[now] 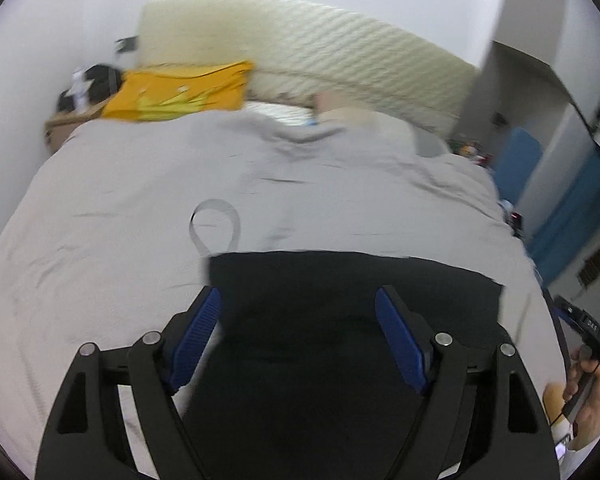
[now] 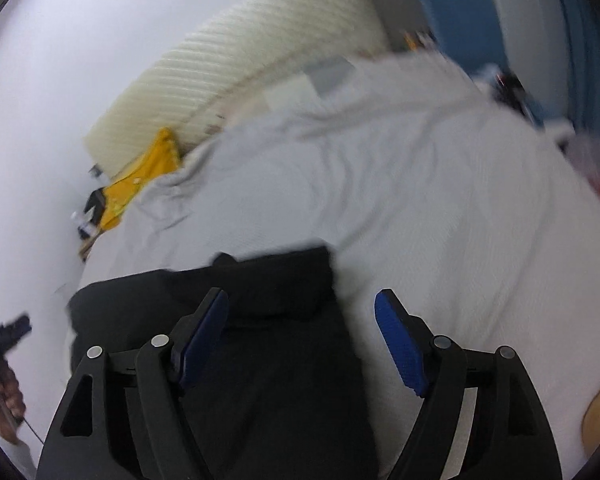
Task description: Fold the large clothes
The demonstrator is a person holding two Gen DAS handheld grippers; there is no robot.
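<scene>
left tool (image 1: pixel 298 336): hangs over the near part of the black garment, its blue pads (image 1: pixel 400 340) spread wide apart with nothing between them but the cloth lying below.
right tool (image 2: pixel 300 340): also spread wide, gripping nothing; its left pad sits above the black cloth, its right pad above the pale sheet just beside the garment's edge.
black garment (image 1: pixel 340 300): lies flat on the bed at the near side, dark and plain, its far edge straight in the left wrist view; in the right wrist view (image 2: pixel 268 360) one corner looks doubled over into a thicker lump, though blur hides the detail.
bed sheet (image 1: pixel 140 200): light grey, wrinkled, covering the whole bed under the garment.
loop mark (image 1: pixel 215 226): a thin grey loop on the sheet just beyond the garment's far left corner; cannot tell what it is.
headboard (image 1: pixel 340 48): cream, ribbed, at the far end of the bed.
yellow cloth (image 1: pixel 180 92): bunched at the far left corner against the headboard.
person's hand (image 1: pixel 584 400): at the right rim of the left wrist view, wrapped around a dark handle.
</scene>
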